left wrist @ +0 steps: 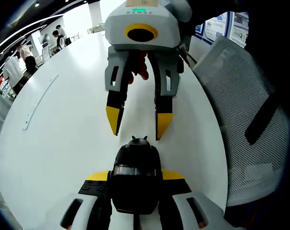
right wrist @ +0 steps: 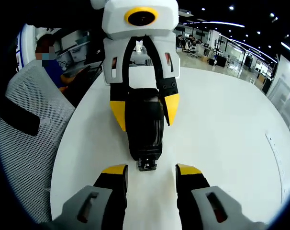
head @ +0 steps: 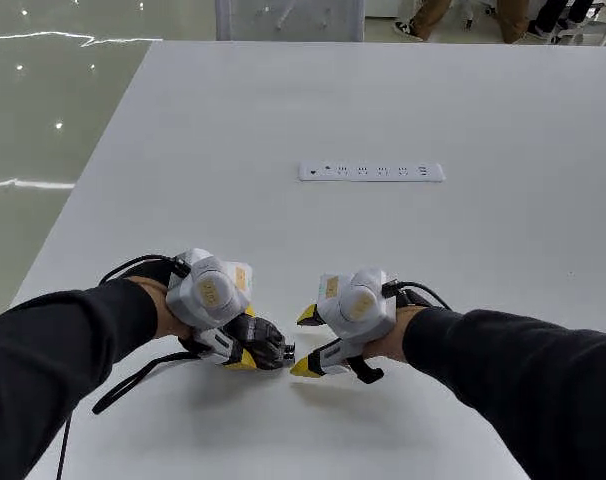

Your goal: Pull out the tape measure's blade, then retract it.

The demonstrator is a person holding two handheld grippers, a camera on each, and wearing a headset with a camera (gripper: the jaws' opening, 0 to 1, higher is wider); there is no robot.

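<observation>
Judging by how things lie, neither half of the task is done: the tape measure (head: pixel 261 340) sits near the person on the table (head: pixel 403 90), clamped across its black case by the left gripper (left wrist: pixel 135 176), and no blade shows outside the case. Its end hook (right wrist: pixel 147 165) rests at the mouth of the case, pointing right toward the right gripper (head: pixel 305 342). That gripper's jaws stand apart, their yellow tips just to either side of the hook, and I cannot tell that they touch it. What seems left is closing on the hook, drawing the blade out to the right, then letting it run back in. The white tabletop is otherwise bare apart from a white power strip (head: pixel 371 172) lying farther out, well apart from the work. A glossy floor (head: pixel 43 120) lies to the left, and a grey mesh chair (left wrist: pixel 245 120) stands beside the table.
</observation>
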